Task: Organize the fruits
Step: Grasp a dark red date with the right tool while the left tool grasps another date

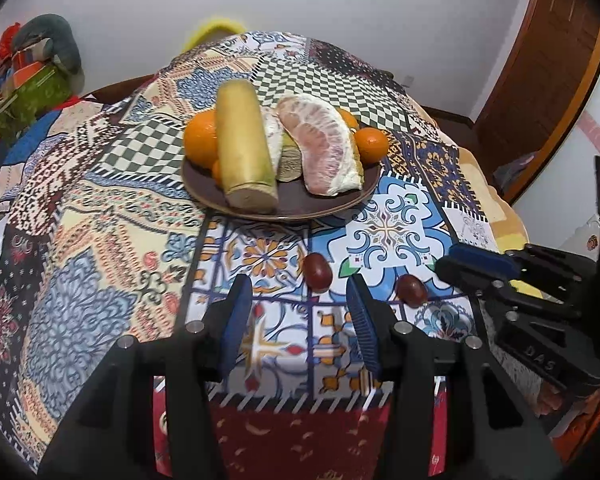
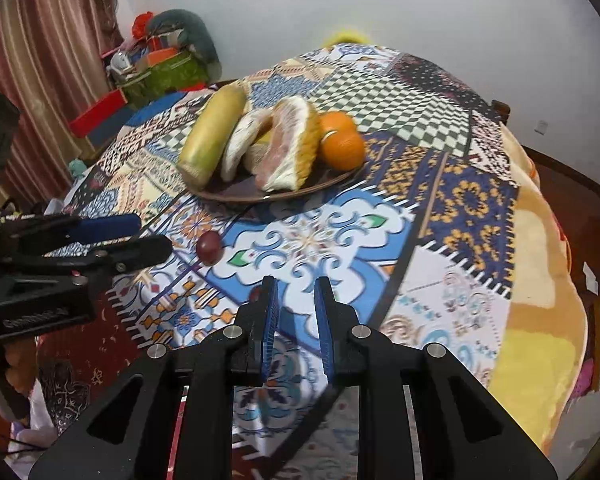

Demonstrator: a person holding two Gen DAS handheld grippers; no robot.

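Note:
A brown plate (image 1: 204,188) holds a yellow-green cane piece (image 1: 244,140), peeled pomelo wedges (image 1: 324,148) and oranges (image 1: 200,138). Two dark red dates lie on the patchwork cloth in front of it. One date (image 1: 317,273) sits just ahead of my left gripper (image 1: 296,284), which is open and empty. The other date (image 1: 411,290) lies to its right. In the right wrist view that date (image 2: 255,294) peeks out beside the left finger, outside the jaws. My right gripper (image 2: 296,282) is shut, a narrow gap between its pads, holding nothing.
The patterned cloth (image 2: 460,200) covers a round table whose near edge drops to a red carpet (image 1: 300,440). Boxes and stuffed items (image 1: 40,80) are piled at the back left. A wooden door frame (image 1: 548,80) stands at the right.

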